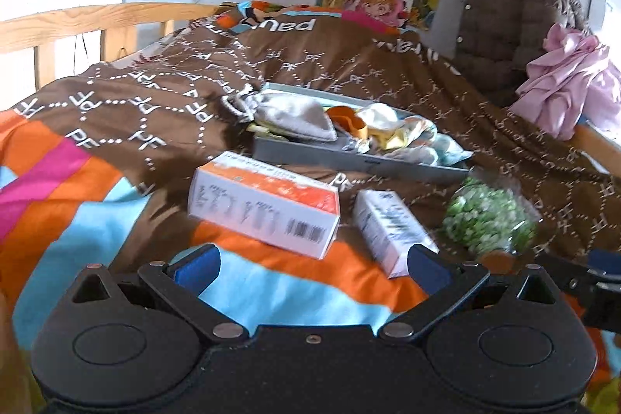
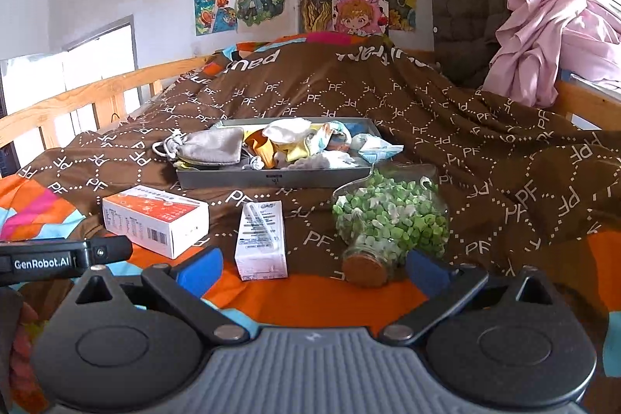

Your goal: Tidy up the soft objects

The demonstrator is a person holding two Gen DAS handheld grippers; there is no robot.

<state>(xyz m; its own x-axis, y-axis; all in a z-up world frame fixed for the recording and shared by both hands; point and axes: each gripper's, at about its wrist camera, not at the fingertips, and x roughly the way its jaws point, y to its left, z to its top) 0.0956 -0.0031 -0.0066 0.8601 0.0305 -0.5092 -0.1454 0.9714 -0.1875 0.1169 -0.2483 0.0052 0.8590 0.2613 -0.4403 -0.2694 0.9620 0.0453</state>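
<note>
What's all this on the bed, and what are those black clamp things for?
A person holds two open grippers, left and right, over a bedspread, gripping nothing. Soft things, including a grey pouch, already fill the grey tray. An orange-and-white box, a small carton and a jar of green pieces lie in front of the tray.

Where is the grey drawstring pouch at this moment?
The grey drawstring pouch lies at the left end of the grey tray on the brown bedspread, its cord hanging over the tray's left edge, beside the orange and yellow soft items.
</note>
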